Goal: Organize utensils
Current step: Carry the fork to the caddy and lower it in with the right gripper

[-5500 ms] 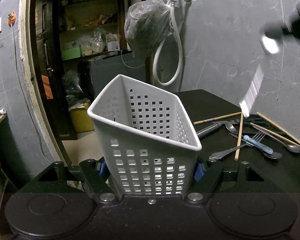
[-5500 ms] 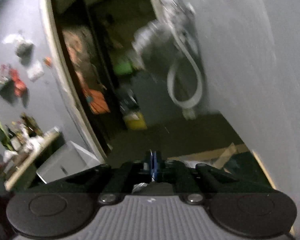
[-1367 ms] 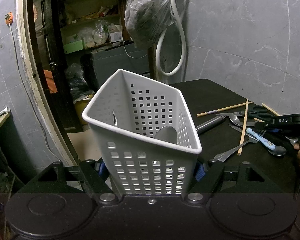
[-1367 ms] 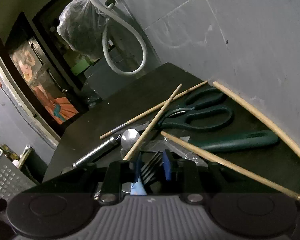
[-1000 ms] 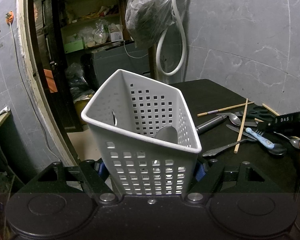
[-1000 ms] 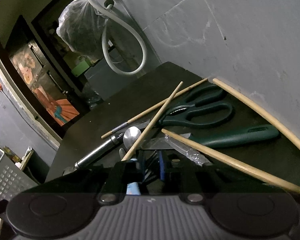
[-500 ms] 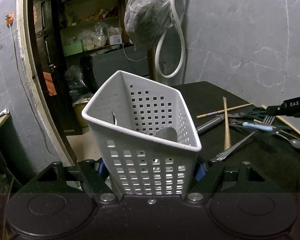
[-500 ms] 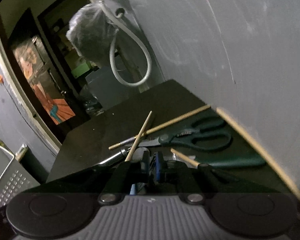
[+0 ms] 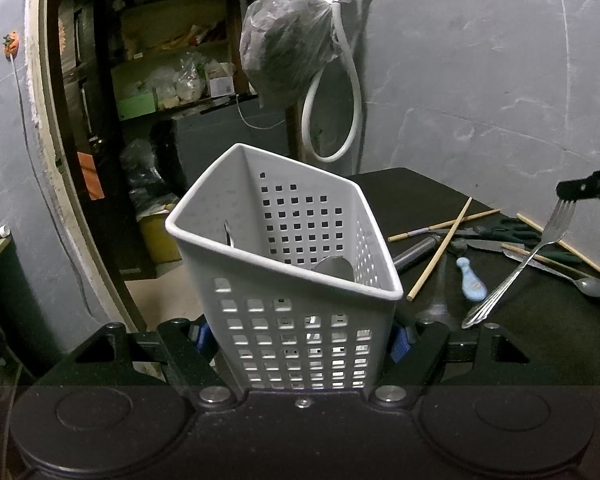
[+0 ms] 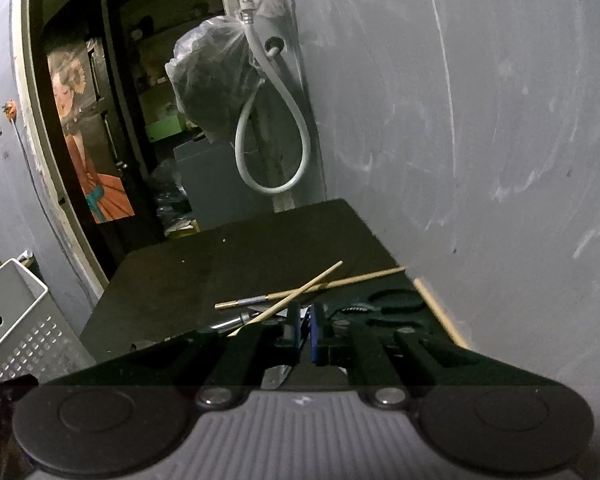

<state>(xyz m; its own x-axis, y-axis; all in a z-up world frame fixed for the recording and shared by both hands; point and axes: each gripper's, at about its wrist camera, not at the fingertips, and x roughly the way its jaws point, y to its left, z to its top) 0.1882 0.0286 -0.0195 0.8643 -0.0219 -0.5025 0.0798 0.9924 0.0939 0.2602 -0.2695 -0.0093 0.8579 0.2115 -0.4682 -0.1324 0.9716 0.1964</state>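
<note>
A white perforated basket [image 9: 300,280] sits tilted between the fingers of my left gripper [image 9: 300,336], whose blue pads press on its two sides. A spoon [image 9: 334,268] lies inside it. At the right edge, my right gripper [image 9: 568,196] is shut on the tines of a metal fork [image 9: 532,252], which hangs handle-down above the black table [image 9: 400,192]. In the right wrist view the right gripper [image 10: 306,334] has its blue pads together, the fork is mostly hidden, and the basket [image 10: 16,320] shows at the far left.
Loose on the table lie crossed chopsticks [image 9: 440,252], a blue-handled utensil [image 9: 472,280], a spoon [image 9: 592,286], a knife [image 9: 488,245] and green scissors [image 10: 396,304]. A grey wall [image 10: 480,160] runs along the table's right side. A bag [image 9: 288,56] and a white hose [image 9: 352,100] hang behind.
My right gripper has closed on the fork and risen, lifting it off the table until it dangles handle-down. A chopstick shifted on the table. The basket and left gripper stayed put.
</note>
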